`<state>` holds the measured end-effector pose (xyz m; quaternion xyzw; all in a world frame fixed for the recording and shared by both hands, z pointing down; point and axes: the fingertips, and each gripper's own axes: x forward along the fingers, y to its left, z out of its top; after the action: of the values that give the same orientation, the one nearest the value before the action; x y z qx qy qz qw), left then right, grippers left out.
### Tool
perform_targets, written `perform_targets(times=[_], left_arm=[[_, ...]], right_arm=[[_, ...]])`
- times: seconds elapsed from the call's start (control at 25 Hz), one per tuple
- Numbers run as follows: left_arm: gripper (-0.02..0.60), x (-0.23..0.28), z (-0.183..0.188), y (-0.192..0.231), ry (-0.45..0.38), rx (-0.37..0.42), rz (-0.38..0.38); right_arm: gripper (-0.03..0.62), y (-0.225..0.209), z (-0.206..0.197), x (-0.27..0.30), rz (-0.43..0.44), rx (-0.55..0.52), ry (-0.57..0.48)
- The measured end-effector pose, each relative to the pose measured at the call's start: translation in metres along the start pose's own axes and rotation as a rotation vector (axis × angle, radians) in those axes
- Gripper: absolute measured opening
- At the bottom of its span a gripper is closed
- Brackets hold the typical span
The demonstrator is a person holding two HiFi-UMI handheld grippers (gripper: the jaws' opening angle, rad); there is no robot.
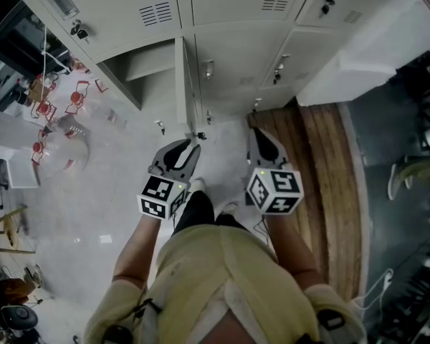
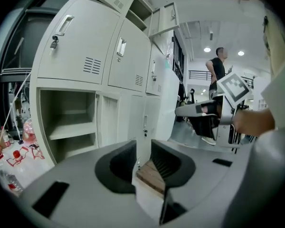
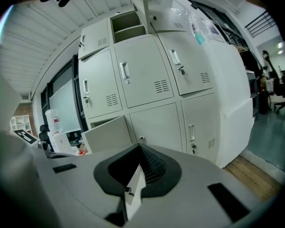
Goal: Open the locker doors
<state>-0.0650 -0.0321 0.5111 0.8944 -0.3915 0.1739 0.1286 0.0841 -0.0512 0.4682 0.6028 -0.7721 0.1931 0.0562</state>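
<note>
Left gripper [image 2: 143,144]: jaws stand a narrow gap apart, ridged pads facing each other, nothing pressed between them. Pale floor and a slip of brown plank floor [image 1: 308,185] show through the gap.

In the head view its tips sit just beside the bottom corner of the open pale grey metal locker door [image 1: 180,84]. I cannot tell if a pad touches the door.

Right gripper [image 3: 139,148]: jaw tips look drawn together. A pale wedge with a small dark speck shows low in the slot behind the tips; I cannot identify it. This gripper is near the foot of the pale grey steel locker bank [image 1: 229,56] but apart from it, over the edge of the plank floor.

Open door: lower row, left end of the bank. It stands out edge-on toward the person. The compartment behind it [image 2: 66,122] holds one bare shelf.

The neighbouring lower doors are closed, with handles and locks in place. One top-row compartment [image 3: 128,25] is also open, its door [image 3: 138,4] swung out.

A tall white box-shaped cabinet [image 1: 365,56] butts against the bank's right end. Small red wire-frame items [image 1: 57,106] are scattered on the pale floor at left. A second person [image 2: 218,70] stands in the background.
</note>
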Motion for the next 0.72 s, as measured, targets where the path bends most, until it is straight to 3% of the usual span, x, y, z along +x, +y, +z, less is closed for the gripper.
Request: perform_targets(times=[0.36, 0.56, 0.72], left_arm=[[0.059, -0.023, 0.034, -0.001, -0.093, -0.031, 0.043], [0.031, -0.032, 0.052, 0.009, -0.166, -0.12, 0.073], [0.031, -0.032, 0.06, 0.009, -0.175, -0.12, 0.065]], right_arm=[[0.005, 0.006, 0.01, -0.005, 0.04, 0.01, -0.023], [0.005, 0.009, 0.017, -0.007, 0.062, 0.016, -0.036], [0.005, 0.009, 0.02, -0.007, 0.068, 0.024, -0.035]])
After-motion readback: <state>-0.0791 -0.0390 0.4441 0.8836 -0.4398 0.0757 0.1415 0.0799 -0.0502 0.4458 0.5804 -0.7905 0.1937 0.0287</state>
